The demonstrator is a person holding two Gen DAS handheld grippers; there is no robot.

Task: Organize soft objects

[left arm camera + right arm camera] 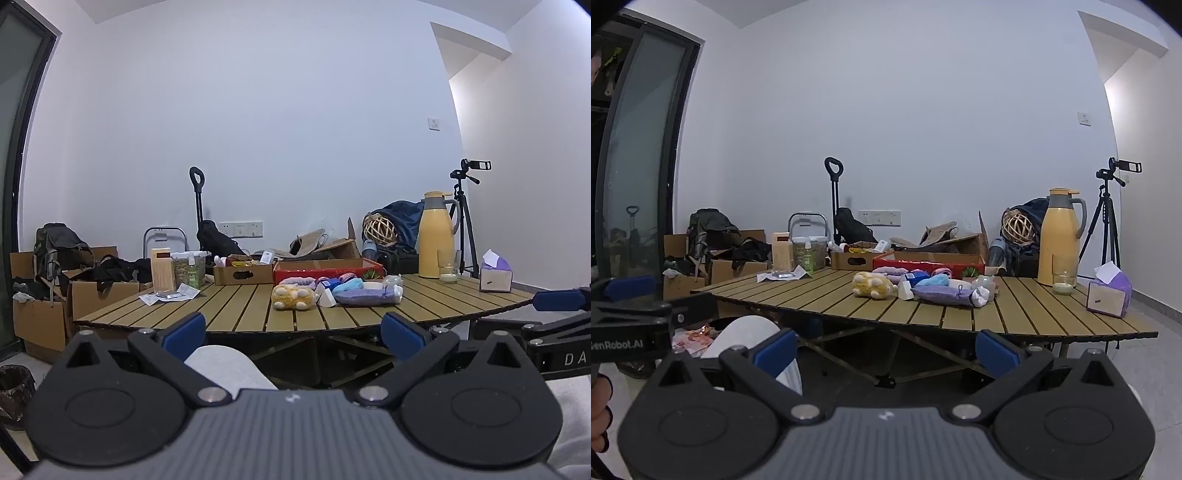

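Observation:
A pile of soft things lies mid-table: a yellow plush toy (293,297) (873,285), a purple pouch (365,296) (942,295), blue and pink cloth pieces (347,285) (932,281). A red box (327,270) (929,266) stands just behind them. My left gripper (293,334) is open and empty, held low in front of the table's near edge. My right gripper (886,349) is open and empty too, also short of the table. Each gripper shows at the edge of the other's view.
The slatted wooden table (236,314) (820,295) also carries a yellow thermos (436,236) (1058,238), a glass (1063,280), a purple tissue box (496,275) (1108,295), a cardboard tray (242,273), jars at the back left. Cardboard boxes, bags and a tripod (1108,218) stand around.

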